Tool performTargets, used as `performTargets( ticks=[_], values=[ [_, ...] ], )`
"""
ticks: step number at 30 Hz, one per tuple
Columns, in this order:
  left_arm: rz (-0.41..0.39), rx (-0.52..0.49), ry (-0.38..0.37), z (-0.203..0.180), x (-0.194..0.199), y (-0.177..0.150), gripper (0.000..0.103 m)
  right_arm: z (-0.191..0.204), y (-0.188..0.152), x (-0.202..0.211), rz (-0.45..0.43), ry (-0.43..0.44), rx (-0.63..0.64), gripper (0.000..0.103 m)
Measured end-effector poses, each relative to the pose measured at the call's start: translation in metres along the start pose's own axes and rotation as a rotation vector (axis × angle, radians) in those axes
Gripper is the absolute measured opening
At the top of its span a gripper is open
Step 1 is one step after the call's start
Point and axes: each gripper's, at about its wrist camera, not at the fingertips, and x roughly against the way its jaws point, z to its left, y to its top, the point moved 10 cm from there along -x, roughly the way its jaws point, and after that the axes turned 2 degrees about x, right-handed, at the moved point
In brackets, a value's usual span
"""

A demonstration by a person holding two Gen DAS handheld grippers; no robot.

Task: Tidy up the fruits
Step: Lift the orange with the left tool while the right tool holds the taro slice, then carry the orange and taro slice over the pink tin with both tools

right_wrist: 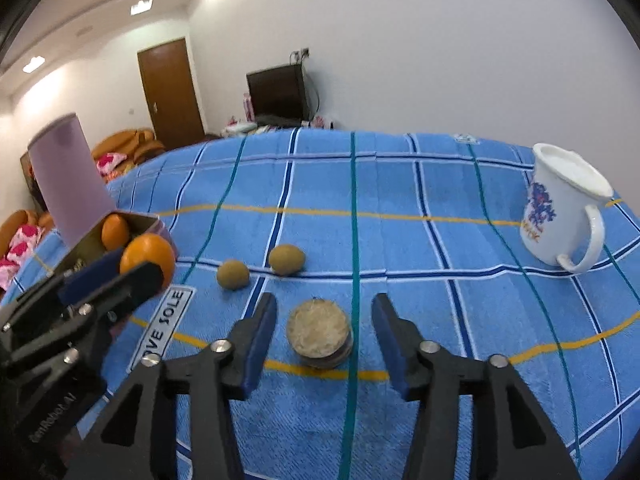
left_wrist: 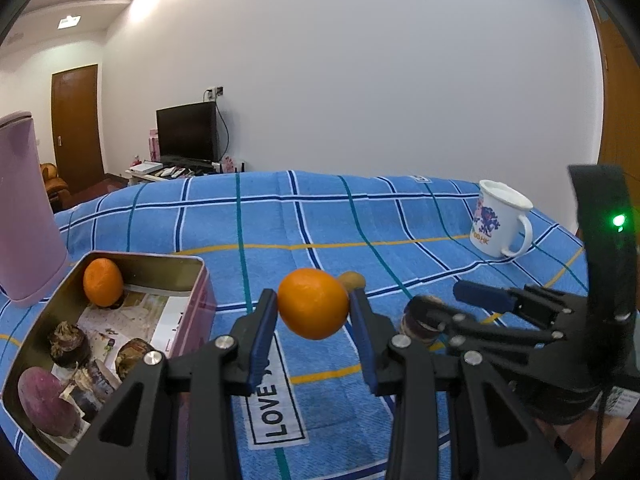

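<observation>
My left gripper (left_wrist: 313, 301) is shut on an orange (left_wrist: 312, 312), held above the blue checked cloth just right of an open tin (left_wrist: 199, 280). The tin holds another orange (left_wrist: 103, 282), dark water chestnuts (left_wrist: 69, 344) and a purple sweet potato (left_wrist: 46, 400). My right gripper (right_wrist: 324, 309) stands open over the cloth. A round brown water chestnut (right_wrist: 320, 332) lies between its fingers, and the pads stay clear of it on both sides. Two small tan fruits (right_wrist: 233, 275) (right_wrist: 286, 259) lie on the cloth a little beyond it.
A white printed mug (right_wrist: 560, 216) stands at the far right of the cloth. A tall lilac container (right_wrist: 68, 176) stands behind the tin on the left. A "LOVE" label (left_wrist: 268, 412) is sewn on the cloth. A TV, a door and a sofa lie beyond the table.
</observation>
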Motion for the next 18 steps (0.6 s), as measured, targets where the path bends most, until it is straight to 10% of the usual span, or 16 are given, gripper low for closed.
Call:
performTargets(
  ticks=[10, 18],
  values=[
    [0.002, -0.010, -0.001, -0.002, -0.001, -0.001, 0.039, 0.002, -0.017, -0.023, 0.127, 0.000, 0.013, 0.039],
    [-0.001, -0.016, 0.001, -0.004, 0.000, -0.001, 0.039, 0.000, -0.004, 0.006, -0.003, 0.022, -0.003, 0.038]
  ],
)
